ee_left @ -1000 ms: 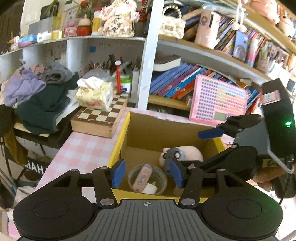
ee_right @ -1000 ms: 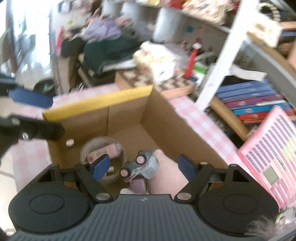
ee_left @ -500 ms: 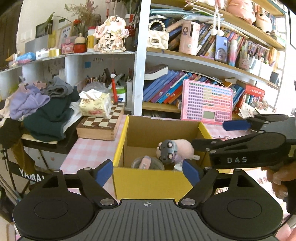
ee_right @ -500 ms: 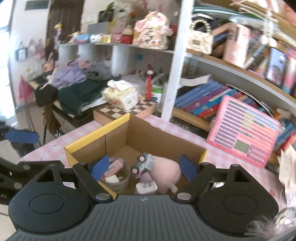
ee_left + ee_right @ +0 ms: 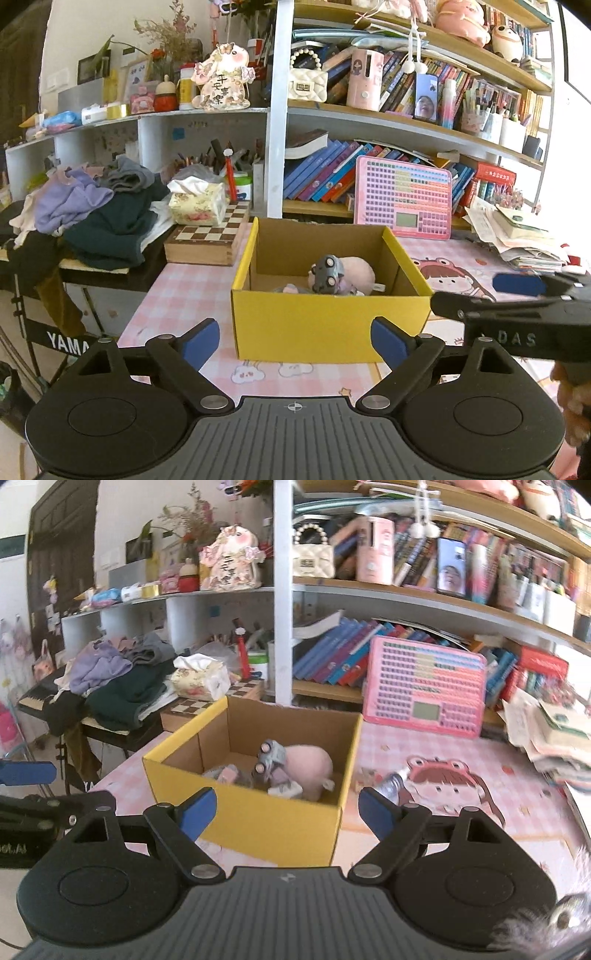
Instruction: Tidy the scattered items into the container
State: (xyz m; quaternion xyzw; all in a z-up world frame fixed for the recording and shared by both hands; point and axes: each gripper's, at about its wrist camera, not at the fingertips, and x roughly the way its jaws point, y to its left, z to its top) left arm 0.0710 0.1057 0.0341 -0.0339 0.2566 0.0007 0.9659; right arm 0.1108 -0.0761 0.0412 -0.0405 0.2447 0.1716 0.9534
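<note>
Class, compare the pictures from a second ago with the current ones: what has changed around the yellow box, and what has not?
Both grippers have pulled back from over the yellow box; the left gripper is opening, the right gripper has widened, both empty. The toy car and pink plush stay inside.

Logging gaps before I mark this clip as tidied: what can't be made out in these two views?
- Left view: the floor of the box and the items low inside, hidden by its yellow front wall.
- Right view: the small silvery thing on the mat beside the box, blurred and partly behind the right gripper.
- Right view: the items beneath the toy car, too blurred to name.
- Left view: the person's hand, cut off by the edge.
</note>
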